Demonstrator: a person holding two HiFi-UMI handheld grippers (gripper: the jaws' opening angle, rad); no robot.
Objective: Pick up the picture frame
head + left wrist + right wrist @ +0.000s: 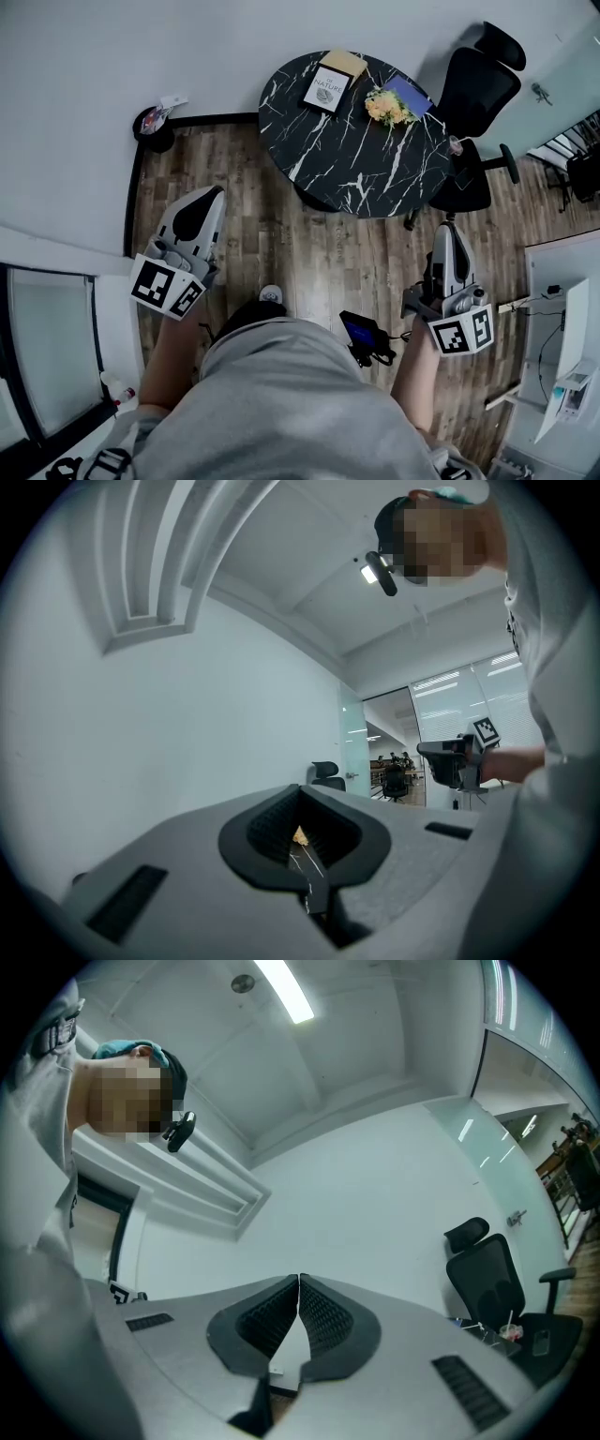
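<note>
The picture frame [326, 89], white with a black border, lies on the far side of the round black marble table [347, 159]. Both grippers hang over the wooden floor, well short of the table. My left gripper [214, 192] points toward the table's left side, jaws together, nothing held; in the left gripper view [300, 789] its tips meet, and a bit of the flowers [299, 835] shows through the gap behind them. My right gripper [448, 225] is shut and empty below the table's right edge; its tips also meet in the right gripper view [298, 1279].
On the table are yellow flowers [388, 106], a blue book [410, 94] and a tan book [344, 63]. A black office chair [478, 94] stands at the table's right. A black bin [155, 127] sits by the wall. A white desk [562, 328] is at right.
</note>
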